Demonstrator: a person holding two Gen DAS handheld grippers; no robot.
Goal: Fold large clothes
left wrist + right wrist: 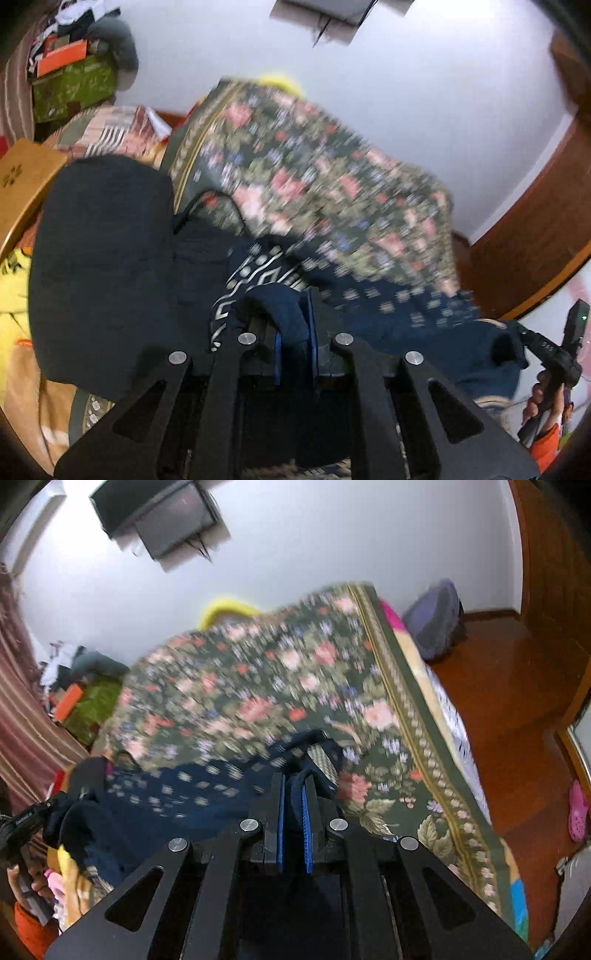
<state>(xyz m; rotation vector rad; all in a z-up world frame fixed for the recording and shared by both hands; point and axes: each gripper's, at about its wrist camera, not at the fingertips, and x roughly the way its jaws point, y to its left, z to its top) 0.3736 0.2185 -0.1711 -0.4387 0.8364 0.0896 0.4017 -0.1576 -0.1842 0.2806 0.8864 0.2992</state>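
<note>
A navy blue garment with small white motifs [406,306] hangs stretched between both grippers above a bed. My left gripper [293,295] is shut on one bunched navy edge of it. My right gripper [293,779] is shut on another navy edge, and the garment [192,786] runs off to the left. The right gripper also shows at the far right of the left wrist view [554,354], and the left gripper at the far left of the right wrist view [26,823]. Both views are motion-blurred.
A floral bedspread [295,686] covers the bed below. A black cushion [103,266] lies at the left. A green box with clutter [74,85] stands by the wall. A grey bag [436,624] sits on the red floor [517,701]. A dark screen [162,517] hangs on the wall.
</note>
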